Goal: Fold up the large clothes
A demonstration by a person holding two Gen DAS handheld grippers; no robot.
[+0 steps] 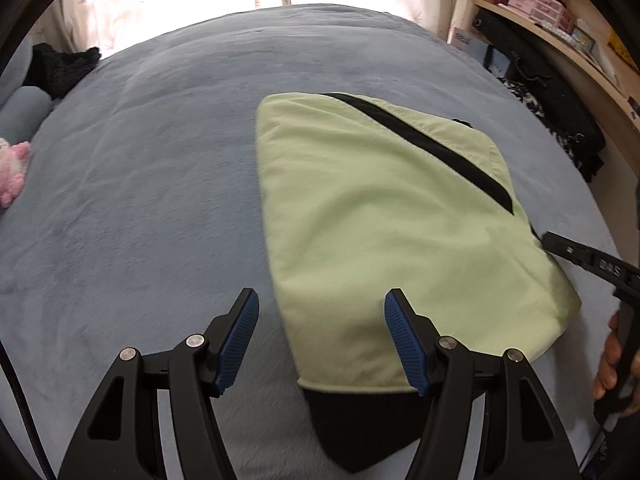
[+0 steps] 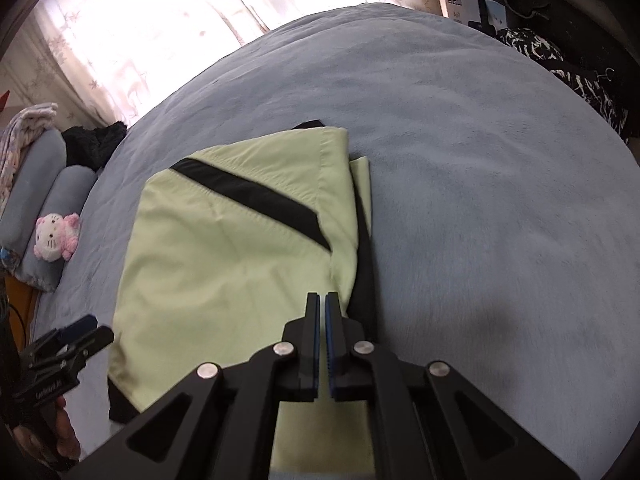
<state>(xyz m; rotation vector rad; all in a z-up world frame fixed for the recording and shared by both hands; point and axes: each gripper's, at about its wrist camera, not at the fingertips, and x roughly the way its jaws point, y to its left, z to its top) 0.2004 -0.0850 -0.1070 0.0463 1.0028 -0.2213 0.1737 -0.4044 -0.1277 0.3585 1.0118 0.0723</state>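
A light green garment [image 1: 380, 216] with a black diagonal stripe and black hem lies folded into a compact shape on the blue bed cover; it also shows in the right wrist view [image 2: 224, 264]. My left gripper [image 1: 320, 304] is open and empty, hovering over the garment's near left edge. My right gripper [image 2: 323, 300] has its jaws closed together above the garment's right side, with no cloth visibly between them. It shows at the garment's right edge in the left wrist view [image 1: 576, 254]. The left gripper shows in the right wrist view [image 2: 80, 334].
The blue bed cover [image 1: 160, 184] spreads widely on all sides. A pink plush toy [image 2: 56, 236] and grey pillows [image 2: 36, 196] lie at the left. Dark clothing [image 1: 60, 68] sits far left. Shelves [image 1: 560, 20] and a black-and-white patterned bag [image 2: 568, 68] stand at the right. Curtains hang behind.
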